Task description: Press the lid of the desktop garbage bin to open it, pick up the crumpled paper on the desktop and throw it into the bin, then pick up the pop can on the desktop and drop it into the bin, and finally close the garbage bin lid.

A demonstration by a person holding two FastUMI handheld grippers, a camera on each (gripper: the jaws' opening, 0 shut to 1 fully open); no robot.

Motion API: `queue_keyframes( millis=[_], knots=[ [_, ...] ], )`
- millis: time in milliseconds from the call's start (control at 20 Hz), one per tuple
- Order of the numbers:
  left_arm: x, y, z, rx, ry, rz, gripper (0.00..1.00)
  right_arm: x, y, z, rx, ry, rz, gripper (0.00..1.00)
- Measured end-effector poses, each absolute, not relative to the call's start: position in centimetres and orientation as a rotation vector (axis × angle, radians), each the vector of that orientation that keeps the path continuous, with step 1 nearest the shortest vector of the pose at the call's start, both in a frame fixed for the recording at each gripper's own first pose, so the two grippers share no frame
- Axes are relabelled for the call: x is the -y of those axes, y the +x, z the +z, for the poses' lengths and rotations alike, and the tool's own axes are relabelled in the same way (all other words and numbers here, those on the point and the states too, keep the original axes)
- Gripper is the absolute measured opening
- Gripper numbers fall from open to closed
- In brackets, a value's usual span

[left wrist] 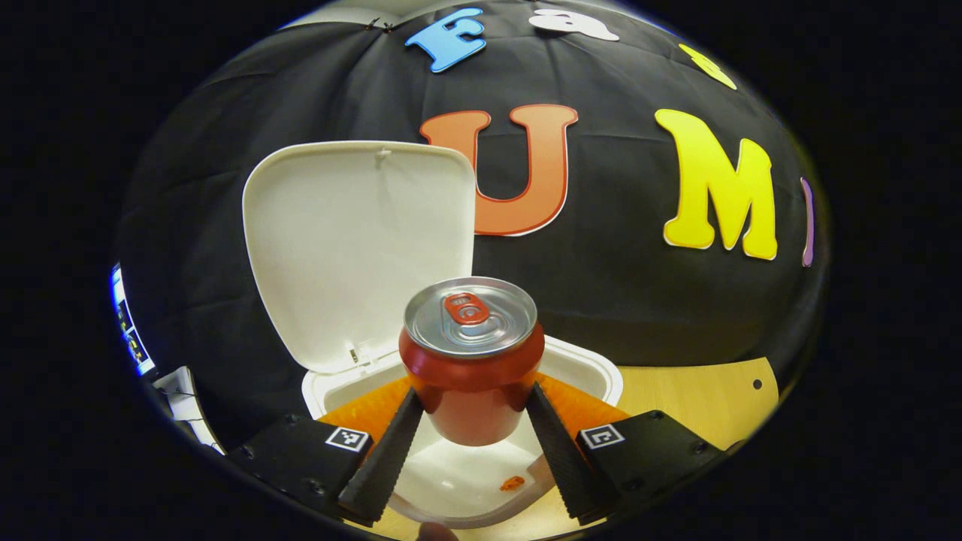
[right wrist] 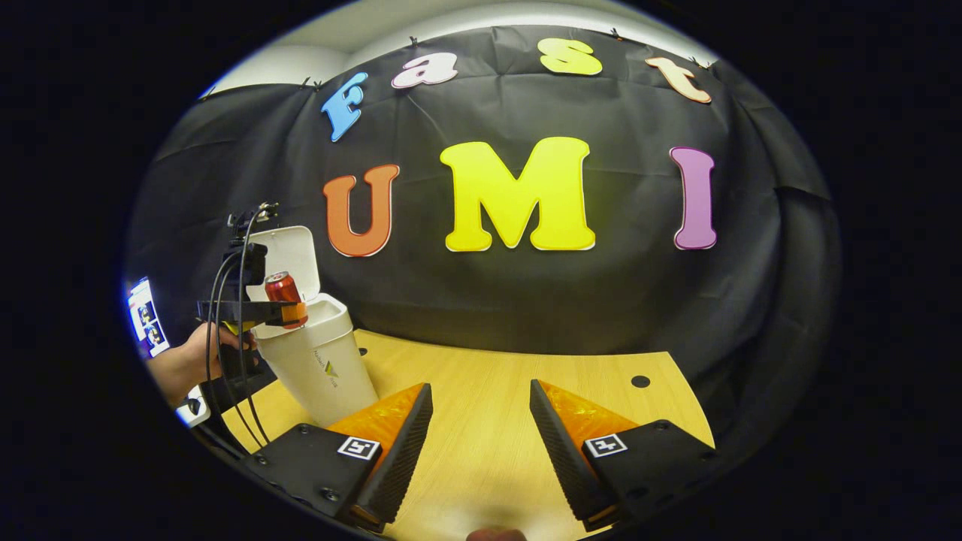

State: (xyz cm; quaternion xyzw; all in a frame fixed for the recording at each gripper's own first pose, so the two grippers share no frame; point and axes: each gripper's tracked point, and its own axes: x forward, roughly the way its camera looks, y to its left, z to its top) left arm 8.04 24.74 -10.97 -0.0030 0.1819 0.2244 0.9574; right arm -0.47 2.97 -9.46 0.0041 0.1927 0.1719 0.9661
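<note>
Left gripper (left wrist: pixel 472 421) is gripping the pop can (left wrist: pixel 472 361) upright, both fingers pressing on its lower sides, and is holding it directly above the open mouth of the garbage bin (left wrist: pixel 579 368). The lid (left wrist: pixel 353 240) is standing raised behind the can, hinged at the bin's far rim. In the right gripper view the same left gripper (right wrist: pixel 282 312) is showing at the far left, carried by a hand (right wrist: pixel 192 361) with cables trailing down from it, the can (right wrist: pixel 285 297) sitting level with the bin (right wrist: pixel 319 361) rim. The bin is standing on the wooden table (right wrist: pixel 488 391) near its left end.

Right gripper (right wrist: pixel 481 428) is hovering low over the table, well apart from the bin, its fingers spread wide with nothing between them.

Markings: square coded tags are sitting on both grippers' finger mounts. A small logo with lettering is showing on the bin's front wall, too small to read. No wording is legible on the can.

Inside the bin a small orange speck (left wrist: pixel 512 483) is lying on the pale floor; its nature cannot be determined. The crumpled paper cannot be made out. The bin interior is partly hidden by the can and the fingers.
</note>
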Motion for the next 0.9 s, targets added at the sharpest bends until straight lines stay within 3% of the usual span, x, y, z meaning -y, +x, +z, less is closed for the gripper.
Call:
queue_keyframes(
  millis=[550,900],
  knots=[
    [-22.5,7.2,-5.5,-0.255,-0.052,0.504,0.95,-3.4,-0.6,-8.9,-0.382,0.021,0.371,0.83],
    [-19.8,9.8,6.5,-0.012,0.021,0.524,0.94,0.0,0.7,-5.9,-0.327,0.012,0.343,0.83]
  ],
)
